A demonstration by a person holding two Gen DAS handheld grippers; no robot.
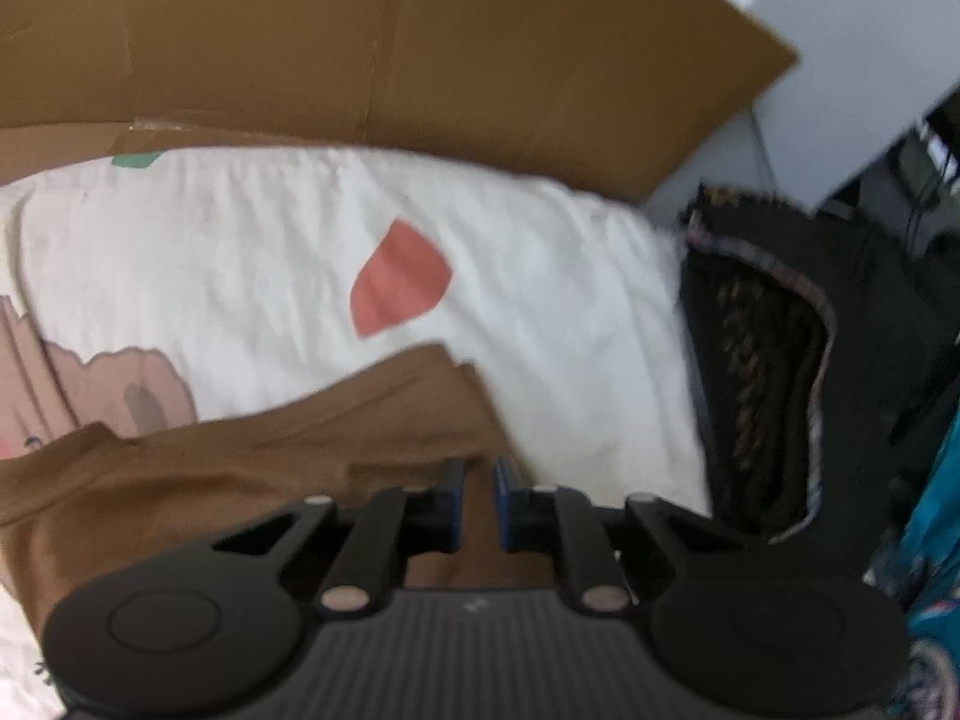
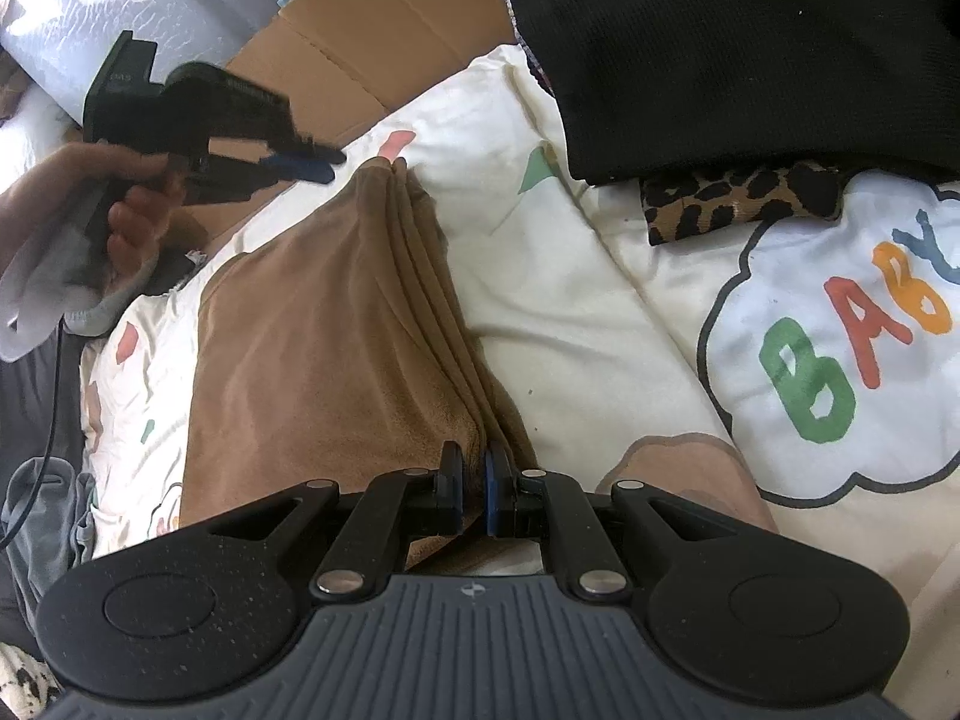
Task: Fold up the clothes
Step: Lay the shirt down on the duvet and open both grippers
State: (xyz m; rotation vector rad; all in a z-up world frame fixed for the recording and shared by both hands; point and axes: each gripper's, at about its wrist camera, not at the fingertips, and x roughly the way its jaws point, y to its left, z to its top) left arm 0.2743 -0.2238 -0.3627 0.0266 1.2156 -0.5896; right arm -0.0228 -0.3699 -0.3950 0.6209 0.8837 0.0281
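A brown garment (image 2: pixel 312 330) lies folded lengthwise on a cream printed bedsheet (image 2: pixel 570 300), its layered edges running away from me. My right gripper (image 2: pixel 472 462) is shut on the near end of those layers. A hand (image 2: pixel 72 192) holds my left gripper (image 2: pixel 327 162) just above and to the left of the garment's far corner, fingers together with nothing between them. The left wrist view is blurred. There the left gripper (image 1: pixel 480 468) hovers over the brown garment (image 1: pixel 240 450) with only a narrow slit between its fingers.
A cardboard sheet (image 2: pixel 360 42) stands behind the bed. A black garment (image 2: pixel 750 48) with a leopard-print piece (image 2: pixel 720 204) lies at the far right. A grey garment (image 2: pixel 48 510) is at the left edge, clear plastic wrap (image 2: pixel 120 0) at the far left.
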